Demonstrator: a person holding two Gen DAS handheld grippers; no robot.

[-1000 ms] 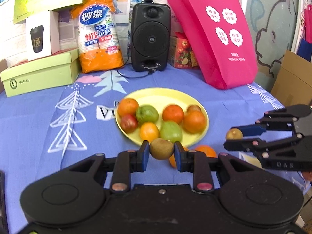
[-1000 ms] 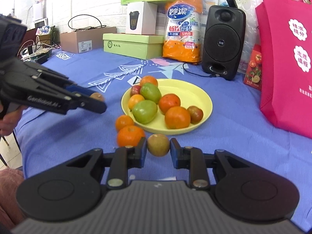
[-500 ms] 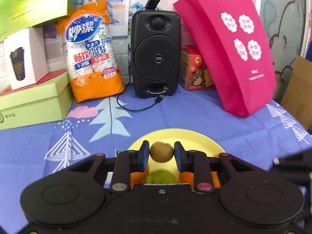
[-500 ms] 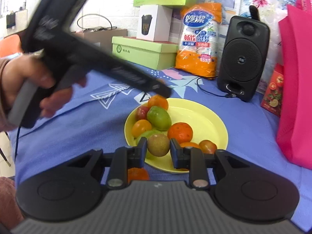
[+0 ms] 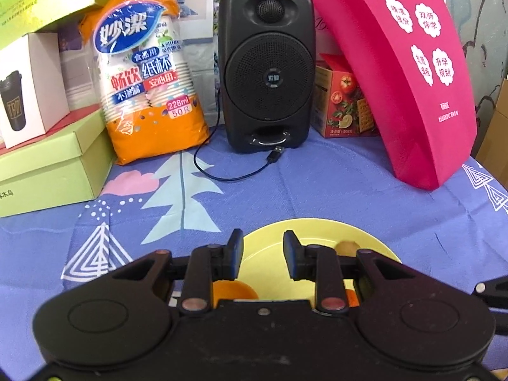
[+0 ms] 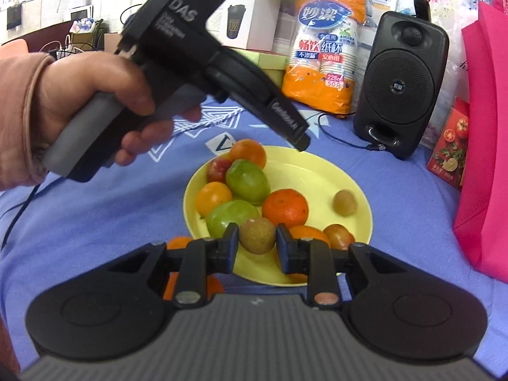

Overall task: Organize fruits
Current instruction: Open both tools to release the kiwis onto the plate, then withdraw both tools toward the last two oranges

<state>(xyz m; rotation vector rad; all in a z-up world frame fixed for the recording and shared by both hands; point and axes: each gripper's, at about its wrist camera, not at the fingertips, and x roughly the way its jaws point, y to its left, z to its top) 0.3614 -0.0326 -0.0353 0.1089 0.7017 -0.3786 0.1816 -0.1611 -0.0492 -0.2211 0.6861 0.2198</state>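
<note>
A yellow plate [image 6: 317, 171] holds several oranges, green fruits, red fruits and a brown kiwi [image 6: 344, 202] at its right side. My left gripper [image 5: 263, 254] is open and empty above the plate [image 5: 270, 254]; the kiwi [image 5: 346, 247] shows just behind its right finger. In the right wrist view the left gripper [image 6: 301, 143] hangs over the plate's far edge. My right gripper [image 6: 256, 243] is shut on a second brown kiwi [image 6: 257, 235], held over the plate's near edge. Two oranges [image 6: 179, 243] lie on the cloth beside the plate.
A black speaker [image 5: 266, 70] with a loose cable, an orange pack of paper cups [image 5: 149, 73], a green box [image 5: 47, 165], a cracker box [image 5: 343, 101] and a pink bag [image 5: 406, 73] stand behind the plate on the blue cloth.
My left gripper has opened and let its kiwi drop onto the plate's right side. My right gripper has carried its kiwi forward over the plate's near edge.
</note>
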